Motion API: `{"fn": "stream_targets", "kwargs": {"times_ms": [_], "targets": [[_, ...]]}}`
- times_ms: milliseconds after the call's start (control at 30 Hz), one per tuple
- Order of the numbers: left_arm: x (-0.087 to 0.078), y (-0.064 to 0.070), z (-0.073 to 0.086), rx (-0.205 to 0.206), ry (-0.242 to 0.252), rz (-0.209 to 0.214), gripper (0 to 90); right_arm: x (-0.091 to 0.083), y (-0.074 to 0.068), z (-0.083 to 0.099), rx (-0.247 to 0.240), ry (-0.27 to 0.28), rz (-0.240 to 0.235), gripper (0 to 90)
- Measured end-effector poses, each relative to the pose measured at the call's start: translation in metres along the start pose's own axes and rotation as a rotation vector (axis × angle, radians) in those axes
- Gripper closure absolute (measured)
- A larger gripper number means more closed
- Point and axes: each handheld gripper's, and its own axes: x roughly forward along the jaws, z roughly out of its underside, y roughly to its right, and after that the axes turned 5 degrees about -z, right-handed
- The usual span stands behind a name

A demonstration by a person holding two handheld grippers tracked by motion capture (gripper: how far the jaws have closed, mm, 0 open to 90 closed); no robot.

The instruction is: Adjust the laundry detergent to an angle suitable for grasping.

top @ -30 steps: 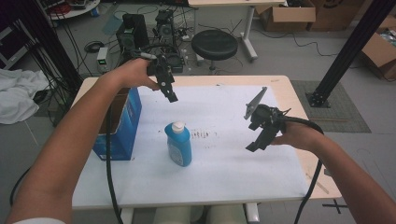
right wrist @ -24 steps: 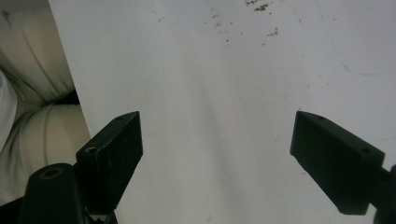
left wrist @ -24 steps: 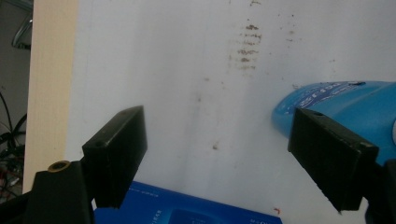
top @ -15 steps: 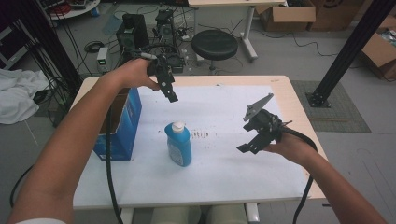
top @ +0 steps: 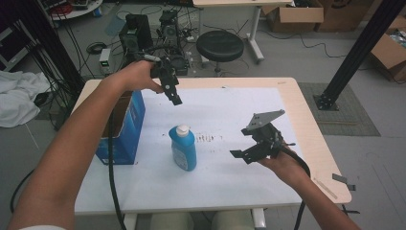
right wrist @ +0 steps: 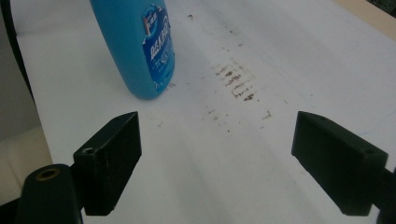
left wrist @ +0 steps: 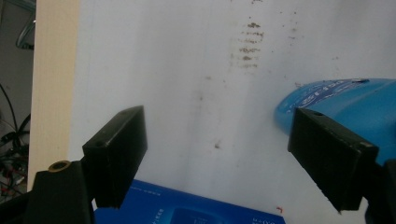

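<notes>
The right hand-held gripper (top: 253,141) hangs low over the desk (top: 297,115) with its jaws spread wide and nothing between them; its own view looks along the white surface, and the blue bottle (right wrist: 135,44) stands ahead and off to the left of the left jaw, well outside the gap. In the high view that same bottle (top: 183,148) stands upright, white cap on top, long axis vertical, to the left of this hand-held gripper and at about its level above the desk, with a bare stretch of stained white surface between them. The left hand-held gripper (top: 171,88) is held higher, toward the far edge of the desk, beyond the bottle and tipped downward; its jaws too are parted and empty, and its view looks down on the desk with the bottle (left wrist: 341,105) partly behind its right jaw and the top of the blue box (left wrist: 187,210) at the bottom edge. The blue box (top: 125,129) stands just beside the bottle on the side away from the right hand. Neither hand-held gripper is clearly the nearer, but the right one looks better placed: a sideways sweep to its left would bring the open jaws round the standing body, while the left would have to drop from above.
</notes>
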Motion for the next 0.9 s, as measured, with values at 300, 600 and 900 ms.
{"fn": "stream_targets", "kwargs": {"times_ms": [300,600,900], "targets": [[-0.001,0.000,0.001,-0.002,-0.005,-0.002,20.5,0.011,-0.013,0.008,0.014,0.087,0.030,15.5],[0.000,0.000,0.000,-0.001,-0.008,-0.002,20.5,0.017,-0.021,0.016,0.054,0.186,0.064,15.4],[0.001,0.001,-0.001,0.002,-0.011,-0.002,20.5,0.026,-0.030,0.027,0.081,0.279,0.119,15.0]]}}
